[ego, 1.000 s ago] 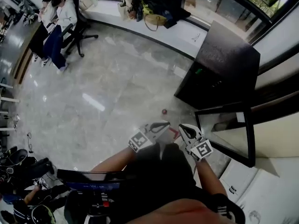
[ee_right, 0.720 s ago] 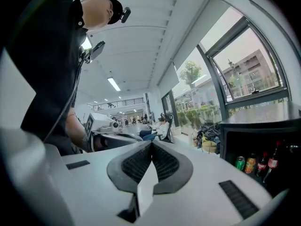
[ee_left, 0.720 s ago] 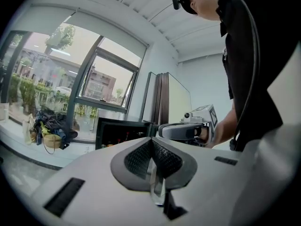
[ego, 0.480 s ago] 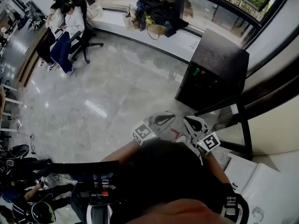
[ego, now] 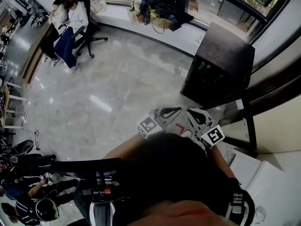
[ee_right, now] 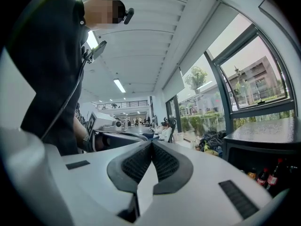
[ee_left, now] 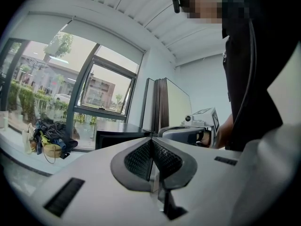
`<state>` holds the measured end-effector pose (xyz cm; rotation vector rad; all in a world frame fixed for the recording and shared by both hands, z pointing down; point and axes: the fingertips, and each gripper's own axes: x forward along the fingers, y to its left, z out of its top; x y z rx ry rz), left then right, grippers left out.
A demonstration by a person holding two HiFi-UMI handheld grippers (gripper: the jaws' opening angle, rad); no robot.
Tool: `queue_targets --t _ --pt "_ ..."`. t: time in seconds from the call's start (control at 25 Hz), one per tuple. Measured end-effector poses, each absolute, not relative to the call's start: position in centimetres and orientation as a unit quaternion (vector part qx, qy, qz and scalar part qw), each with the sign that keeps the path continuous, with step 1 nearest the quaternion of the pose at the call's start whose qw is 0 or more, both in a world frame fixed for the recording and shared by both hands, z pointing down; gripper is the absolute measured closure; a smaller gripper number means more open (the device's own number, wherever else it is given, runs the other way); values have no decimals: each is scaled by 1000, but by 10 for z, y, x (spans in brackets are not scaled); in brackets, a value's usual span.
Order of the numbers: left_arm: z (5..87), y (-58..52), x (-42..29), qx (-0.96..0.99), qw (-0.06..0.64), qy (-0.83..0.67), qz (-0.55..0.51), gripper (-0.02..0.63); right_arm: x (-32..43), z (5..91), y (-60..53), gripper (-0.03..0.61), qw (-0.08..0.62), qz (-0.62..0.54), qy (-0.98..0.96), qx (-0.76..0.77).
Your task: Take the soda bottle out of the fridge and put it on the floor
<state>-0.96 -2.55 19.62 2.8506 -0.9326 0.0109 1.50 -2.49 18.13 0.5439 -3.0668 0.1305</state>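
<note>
Seated person (ego: pixel 70 20): far left at the top of the head view, on a black office chair, well apart from both grippers
Floor (ego: pixel 117 79): pale grey polished stone, spreading between the seated person and the fridge
Bags (ego: pixel 160 8): a dark heap with one yellowish bag, on the white window ledge (ego: pixel 141 25), left of the fridge
Left gripper (ego: pixel 175 111): in front of the person's body, above the floor, tips pointing toward the fridge; the left gripper view shows its two ribbed pads meeting, with nothing between them
Right gripper (ego: pixel 191 113): just beside the left one, on its right, nearer the open door; the right gripper view shows its pads pressed together and empty
Fridge (ego: pixel 225 55): low black cabinet against the window wall, right of centre, its front open
Bottles (ee_right: pixel 269 175): upright inside the fridge, red caps showing at the lower right of the right gripper view; which of them holds soda I cannot tell; neither gripper touches them
Fridge door (ego: pixel 251 126): glass in a black frame, standing open to the right, just beyond the right gripper
</note>
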Motion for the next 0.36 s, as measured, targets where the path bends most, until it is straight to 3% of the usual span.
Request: queue_targets --t 0.36 --pt "189 -34 -11 946 71 -316 5 610 16 178 -36 566 16 40 -984 174"
